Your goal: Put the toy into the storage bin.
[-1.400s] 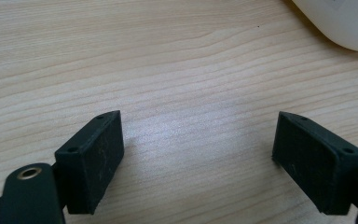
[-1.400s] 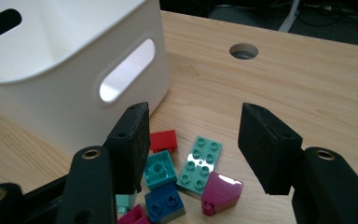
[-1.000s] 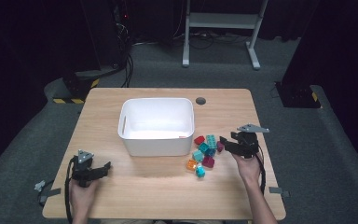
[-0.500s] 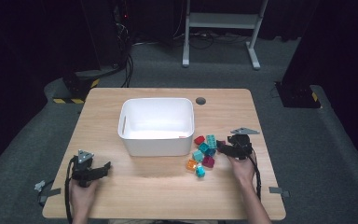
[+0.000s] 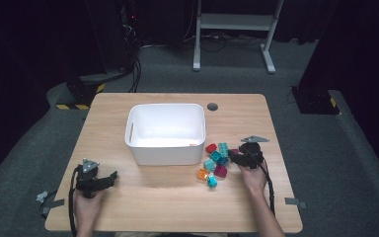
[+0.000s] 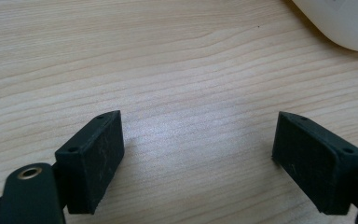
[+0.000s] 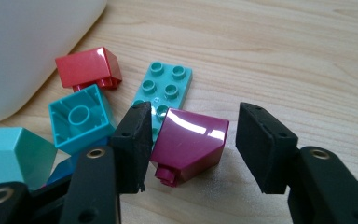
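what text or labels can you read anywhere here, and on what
None: nothing in these views can be read.
The bin, the bricks, such as the magenta brick and the red brick, and the table bear no print.
The black and yellow stripes on the floor are a pattern, not text.

lab/studio | black curtains (image 5: 24, 44) | cables (image 5: 133, 69) | metal stand (image 5: 237, 29)

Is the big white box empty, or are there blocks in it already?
Empty, as far as shows. In the high view the white box has a bare white inside, and the colourful blocks lie on the table beside it.
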Demonstrator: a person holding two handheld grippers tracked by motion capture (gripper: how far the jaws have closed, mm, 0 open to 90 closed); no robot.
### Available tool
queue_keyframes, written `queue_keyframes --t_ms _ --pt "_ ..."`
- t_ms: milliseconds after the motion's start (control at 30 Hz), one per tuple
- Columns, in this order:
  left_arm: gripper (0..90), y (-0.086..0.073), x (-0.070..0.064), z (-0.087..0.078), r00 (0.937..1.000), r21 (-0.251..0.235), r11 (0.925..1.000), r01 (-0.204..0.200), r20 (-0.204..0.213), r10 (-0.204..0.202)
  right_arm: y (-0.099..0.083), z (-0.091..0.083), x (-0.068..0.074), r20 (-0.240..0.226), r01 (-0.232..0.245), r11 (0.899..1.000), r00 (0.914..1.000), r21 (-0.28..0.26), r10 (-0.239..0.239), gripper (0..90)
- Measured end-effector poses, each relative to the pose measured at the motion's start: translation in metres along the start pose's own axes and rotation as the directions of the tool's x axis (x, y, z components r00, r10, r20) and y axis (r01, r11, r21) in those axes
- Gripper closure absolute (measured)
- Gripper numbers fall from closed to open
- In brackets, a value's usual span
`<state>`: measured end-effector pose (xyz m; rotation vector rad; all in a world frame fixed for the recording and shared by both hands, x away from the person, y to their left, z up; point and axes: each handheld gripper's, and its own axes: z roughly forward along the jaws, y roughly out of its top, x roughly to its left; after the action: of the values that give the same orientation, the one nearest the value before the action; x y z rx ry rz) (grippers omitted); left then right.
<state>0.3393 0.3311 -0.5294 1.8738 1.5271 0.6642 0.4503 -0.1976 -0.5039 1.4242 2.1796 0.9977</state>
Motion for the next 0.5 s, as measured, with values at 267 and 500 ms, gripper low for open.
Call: queue_keyframes --t_ms 267,500 --pt "16.7 -0.0001 0.0000 0.0000 1.0000 0.000 1.0000 0.000 0.000 0.000 -0.0008 0.0016 0.0030 0.011 0.028 1.000 0.9995 0.011 -0.028 52.8" --pt "16.7 0.0000 0.0000 0.0000 1.0000 0.000 1.0000 0.000 0.000 0.000 -0.0068 0.0041 0.0018 0.019 0.028 0.999 0.9994 0.027 -0.029 56.9"
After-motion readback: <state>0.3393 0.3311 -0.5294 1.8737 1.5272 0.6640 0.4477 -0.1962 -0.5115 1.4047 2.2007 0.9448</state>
